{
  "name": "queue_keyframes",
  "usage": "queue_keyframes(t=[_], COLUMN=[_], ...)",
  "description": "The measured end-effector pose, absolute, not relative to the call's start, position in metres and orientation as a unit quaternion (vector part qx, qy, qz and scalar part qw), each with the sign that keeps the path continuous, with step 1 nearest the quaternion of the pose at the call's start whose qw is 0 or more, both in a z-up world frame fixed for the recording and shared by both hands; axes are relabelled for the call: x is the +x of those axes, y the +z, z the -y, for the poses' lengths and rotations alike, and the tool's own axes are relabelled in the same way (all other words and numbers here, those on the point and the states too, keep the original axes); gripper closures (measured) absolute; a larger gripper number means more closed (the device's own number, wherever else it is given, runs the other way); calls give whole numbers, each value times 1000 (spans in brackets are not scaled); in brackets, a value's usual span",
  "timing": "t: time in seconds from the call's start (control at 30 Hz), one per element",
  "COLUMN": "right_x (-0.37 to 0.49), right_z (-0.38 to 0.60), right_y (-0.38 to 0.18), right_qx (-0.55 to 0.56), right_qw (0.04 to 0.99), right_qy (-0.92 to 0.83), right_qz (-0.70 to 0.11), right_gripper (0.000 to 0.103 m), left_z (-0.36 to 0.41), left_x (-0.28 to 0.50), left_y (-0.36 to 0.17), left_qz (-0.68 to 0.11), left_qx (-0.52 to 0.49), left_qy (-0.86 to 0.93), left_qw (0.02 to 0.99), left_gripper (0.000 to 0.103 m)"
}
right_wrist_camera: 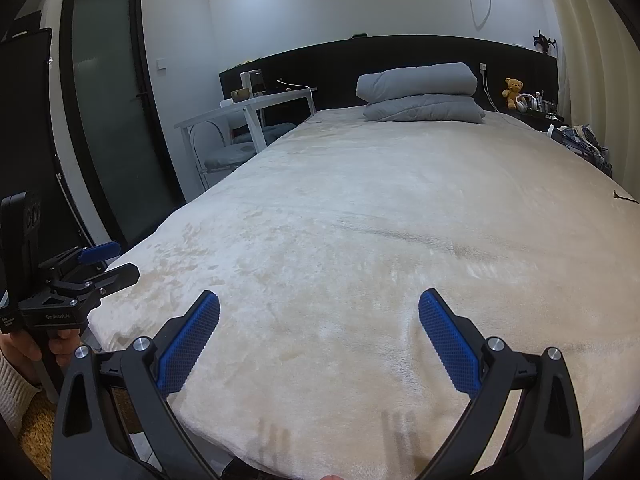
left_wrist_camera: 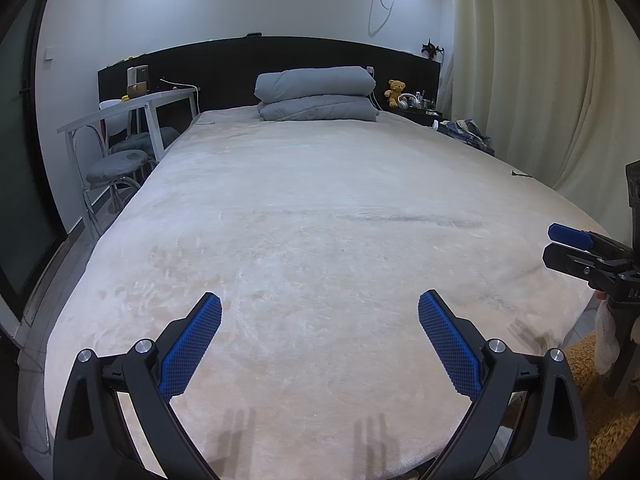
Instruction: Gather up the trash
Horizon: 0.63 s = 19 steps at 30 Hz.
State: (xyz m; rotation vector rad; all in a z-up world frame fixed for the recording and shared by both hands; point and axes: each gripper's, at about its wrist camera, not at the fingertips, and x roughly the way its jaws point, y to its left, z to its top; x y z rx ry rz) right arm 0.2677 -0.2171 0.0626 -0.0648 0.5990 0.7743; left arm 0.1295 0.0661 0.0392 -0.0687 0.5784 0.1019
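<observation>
Hand-held grippers: two, the left hand-held gripper (left_wrist_camera: 320, 312) and right hand-held gripper (right_wrist_camera: 319, 311), both wide apart, holding nothing.
Bed (left_wrist_camera: 320, 220): one, below both.
Pillows (left_wrist_camera: 316, 94): two, stacked at the headboard.
Trash: one small dark scrap (right_wrist_camera: 624, 197), far right bed edge, well apart from both.

A wide bed under a cream plush blanket (left_wrist_camera: 304, 216) fills the middle of the room. At 12 o'clock, 2 folded grey duvets (left_wrist_camera: 316, 94) lie stacked against a long black headboard (left_wrist_camera: 224, 64) below a plain white wall (left_wrist_camera: 224, 0). At 10 o'clock stands a white desk surface (left_wrist_camera: 132, 110) with grey-cushioned stools (left_wrist_camera: 116, 164). Cream pleated curtains (left_wrist_camera: 532, 64) hang at 2 o'clock. A dark-framed frosted glass door (right_wrist_camera: 112, 112) stands at 9 o'clock.
</observation>
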Motion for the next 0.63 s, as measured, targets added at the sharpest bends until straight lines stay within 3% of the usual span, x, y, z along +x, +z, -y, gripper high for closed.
queue_keyframes(t=[0.63], right_x=[268], right_z=[216], right_y=[63], right_qx=[-32], right_qw=[882], right_qy=[372], right_qz=[-288], right_gripper=[4], left_z=[-63], left_x=[131], left_y=[40], left_qz=[-289], left_qx=[-34], left_qy=[43], left_qw=[956], left_gripper=[6])
